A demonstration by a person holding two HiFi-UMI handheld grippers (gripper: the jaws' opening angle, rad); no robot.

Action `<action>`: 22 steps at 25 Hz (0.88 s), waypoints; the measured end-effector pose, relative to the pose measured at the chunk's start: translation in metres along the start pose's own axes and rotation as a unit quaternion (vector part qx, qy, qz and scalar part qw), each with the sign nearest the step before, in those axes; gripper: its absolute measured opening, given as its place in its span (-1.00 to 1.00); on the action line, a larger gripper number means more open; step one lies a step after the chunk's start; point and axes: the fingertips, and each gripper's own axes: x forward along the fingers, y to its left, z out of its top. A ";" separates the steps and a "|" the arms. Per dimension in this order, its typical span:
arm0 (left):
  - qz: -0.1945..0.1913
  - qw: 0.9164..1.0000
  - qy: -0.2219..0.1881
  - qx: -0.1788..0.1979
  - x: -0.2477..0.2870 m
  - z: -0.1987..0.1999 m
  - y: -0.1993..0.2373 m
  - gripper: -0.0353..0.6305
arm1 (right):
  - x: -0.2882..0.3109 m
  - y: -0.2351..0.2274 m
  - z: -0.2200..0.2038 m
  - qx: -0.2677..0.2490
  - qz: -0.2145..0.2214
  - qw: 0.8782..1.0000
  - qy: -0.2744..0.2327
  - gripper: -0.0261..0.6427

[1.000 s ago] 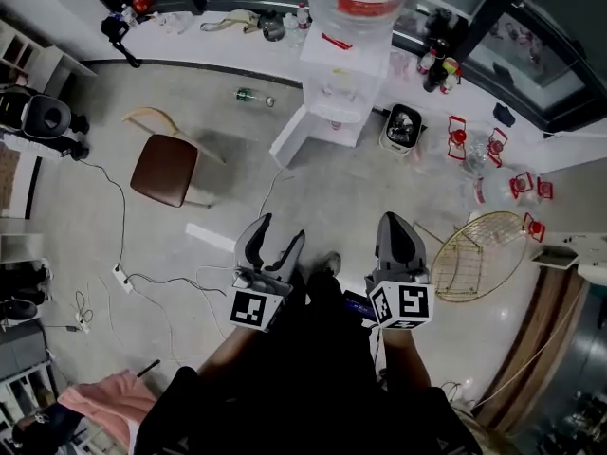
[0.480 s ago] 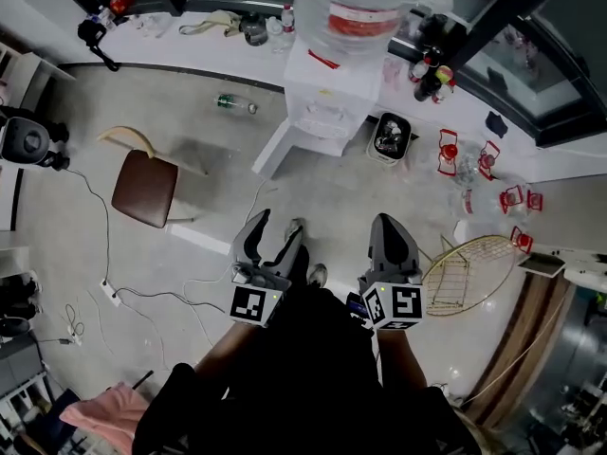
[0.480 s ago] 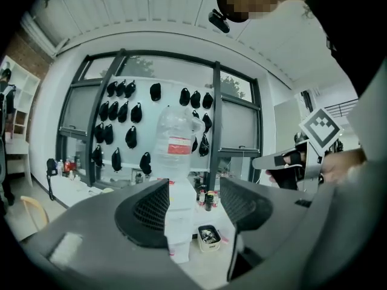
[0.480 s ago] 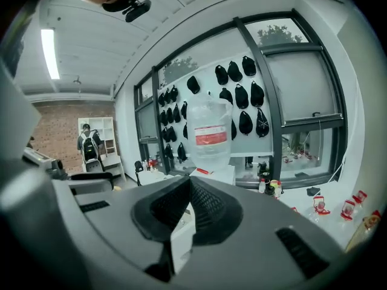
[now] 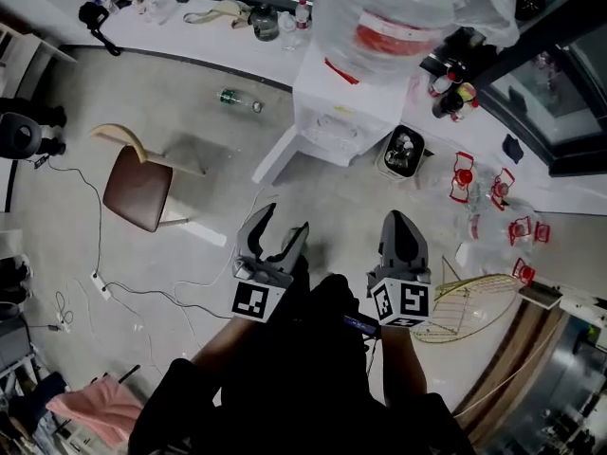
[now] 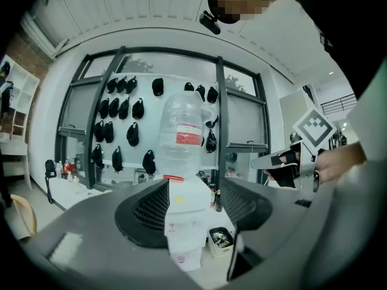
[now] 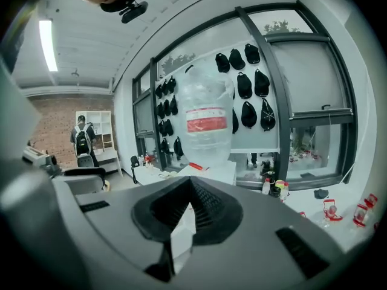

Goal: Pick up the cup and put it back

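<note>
I cannot make out a cup in any view. A white water dispenser (image 5: 346, 112) with a large clear bottle (image 5: 398, 17) on top stands ahead of both grippers. My left gripper (image 5: 283, 226) is held above the floor, open, with nothing between its fingers. In the left gripper view the dispenser (image 6: 184, 222) shows through the gap between the left gripper's jaws (image 6: 192, 205). My right gripper (image 5: 400, 224) is beside it, shut and empty. In the right gripper view its jaws (image 7: 190, 185) meet at the tips, in front of the bottle (image 7: 207, 122).
A bin (image 5: 403, 152) stands right of the dispenser. On the floor are a brown chair (image 5: 137, 186), a green bottle (image 5: 239, 100), cables (image 5: 142, 287) and a wire chair (image 5: 465, 297). Red-capped items (image 5: 462, 175) lie by the window ledge.
The dispenser and bottle have grown larger in the head view and shifted right. Both grippers keep the same pose and jaw stance.
</note>
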 end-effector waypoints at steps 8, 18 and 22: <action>0.021 1.000 0.003 -0.002 0.050 -0.129 0.015 -0.16 | 0.067 -0.041 -0.118 -0.002 0.021 1.000 0.016 -0.94; 0.005 1.000 -0.001 0.015 0.111 -0.290 0.030 -0.16 | 0.128 -0.076 -0.262 -0.003 0.034 0.999 0.000 -0.94; -0.005 0.999 -0.008 0.033 0.137 -0.352 0.046 -0.16 | 0.155 -0.082 -0.313 -0.004 0.038 0.999 -0.012 -0.94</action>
